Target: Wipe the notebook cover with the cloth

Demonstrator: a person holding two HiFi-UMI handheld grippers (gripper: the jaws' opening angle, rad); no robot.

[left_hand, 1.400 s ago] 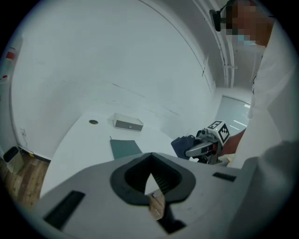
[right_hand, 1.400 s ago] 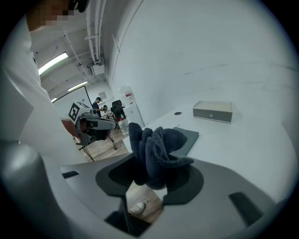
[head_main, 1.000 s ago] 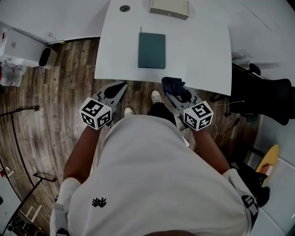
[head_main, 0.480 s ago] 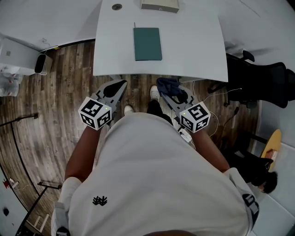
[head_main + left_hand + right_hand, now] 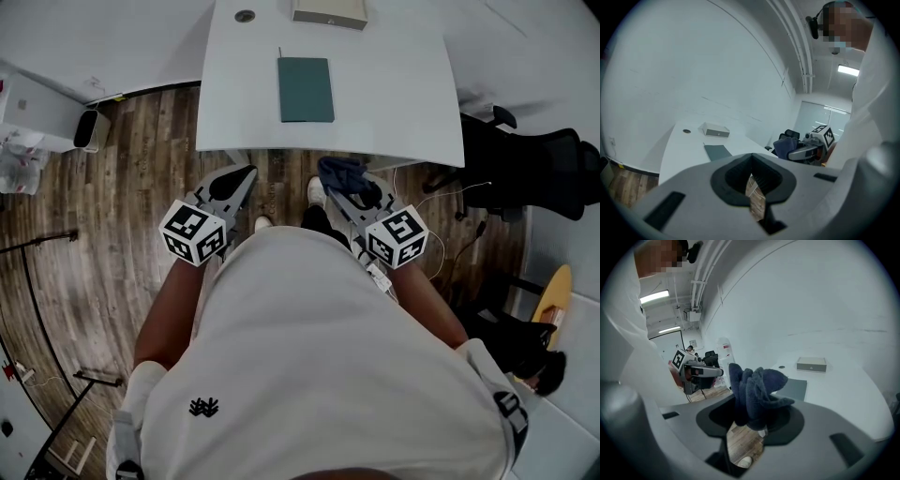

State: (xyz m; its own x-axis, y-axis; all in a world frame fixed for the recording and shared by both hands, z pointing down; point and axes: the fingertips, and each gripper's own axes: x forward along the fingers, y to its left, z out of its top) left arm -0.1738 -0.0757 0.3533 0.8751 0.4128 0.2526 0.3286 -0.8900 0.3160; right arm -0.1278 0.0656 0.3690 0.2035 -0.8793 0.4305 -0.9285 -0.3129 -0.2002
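Notebook: dark green rectangular notebook (image 5: 306, 89) lies closed and flat on the white table (image 5: 394, 103), well ahead of both pairs of jaws. Nothing touches it.
Cloth: dark blue fluffy cloth (image 5: 757, 392) is bunched and stands out forward from the right jaws. It is well apart from the notebook and is not over the table; it is above the brown wooden floor (image 5: 122, 187).
Right gripper: right gripper (image 5: 750, 423) has its jaws pressed onto the lower part of the cloth, which fills the space between the pads. In the right gripper view the notebook is ahead of these jaws and a little to their right.
Left gripper: left gripper (image 5: 752, 180) has its jaws brought together at the tips, with nothing between them. Only floor shows through the small gap lower down. The notebook is ahead of these jaws and slightly to their left.
Table edge: the near edge is ahead of both pairs of jaws, and neither gripper is above the table.
Other things: a flat beige box (image 5: 328, 11) stands beyond the notebook, at the far edge. A black office chair (image 5: 534, 178) is off to the right of the right jaws.
Step in hand: by my judgement this is the approach. The cloth is held, but the wiping is not yet begun.
Next move: the right gripper should go forward and down until the cloth touches the cover, then stroke across it with light pressure. The left jaws may need to press one corner, because a thin notebook can slide on a smooth table.
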